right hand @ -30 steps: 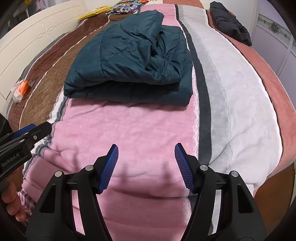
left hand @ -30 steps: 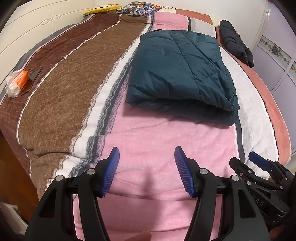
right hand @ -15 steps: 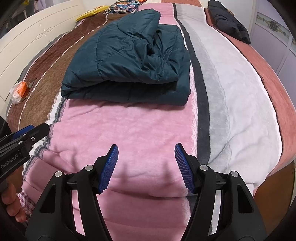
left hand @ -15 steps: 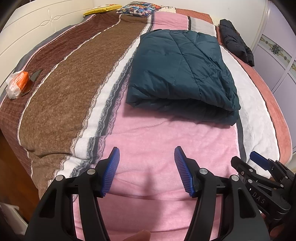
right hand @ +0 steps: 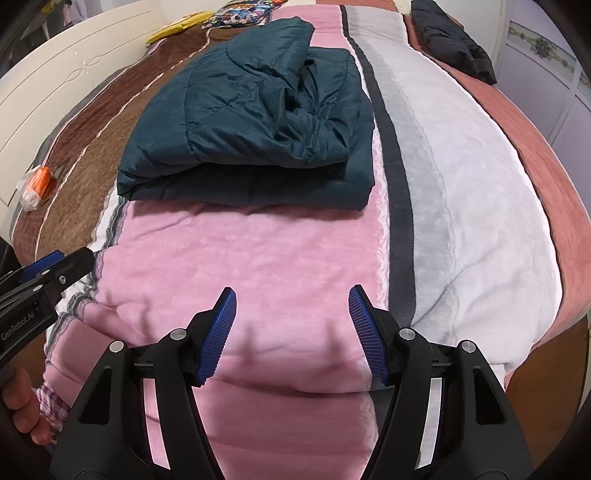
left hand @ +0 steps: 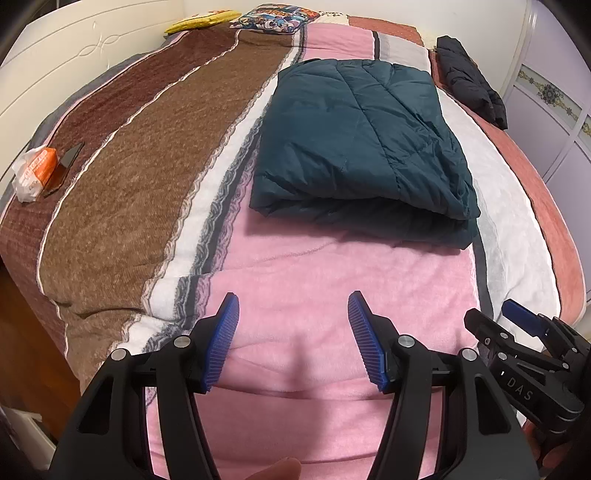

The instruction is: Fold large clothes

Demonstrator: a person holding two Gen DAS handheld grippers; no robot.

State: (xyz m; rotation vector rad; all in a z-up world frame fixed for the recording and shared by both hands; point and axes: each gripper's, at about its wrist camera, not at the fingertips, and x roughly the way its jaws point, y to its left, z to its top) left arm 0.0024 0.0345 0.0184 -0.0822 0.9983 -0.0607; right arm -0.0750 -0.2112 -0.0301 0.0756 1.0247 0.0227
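Observation:
A dark teal quilted jacket (left hand: 362, 147) lies folded into a thick rectangle on the pink stripe of the bed blanket; it also shows in the right wrist view (right hand: 251, 122), with a rumpled layer on top. My left gripper (left hand: 293, 325) is open and empty, held above the pink blanket near the bed's front edge, well short of the jacket. My right gripper (right hand: 291, 321) is open and empty, beside it to the right. Each gripper shows at the edge of the other's view.
The striped blanket (left hand: 129, 177) covers the whole bed. A black garment (left hand: 469, 81) lies at the far right. An orange-and-white packet (left hand: 35, 173) lies at the left edge. Pillows (left hand: 273, 16) lie at the head. A white headboard (left hand: 55, 66) and wardrobe doors (left hand: 554, 110) flank the bed.
Both grippers have drifted slightly back from the jacket and stay open. The jacket has not moved.

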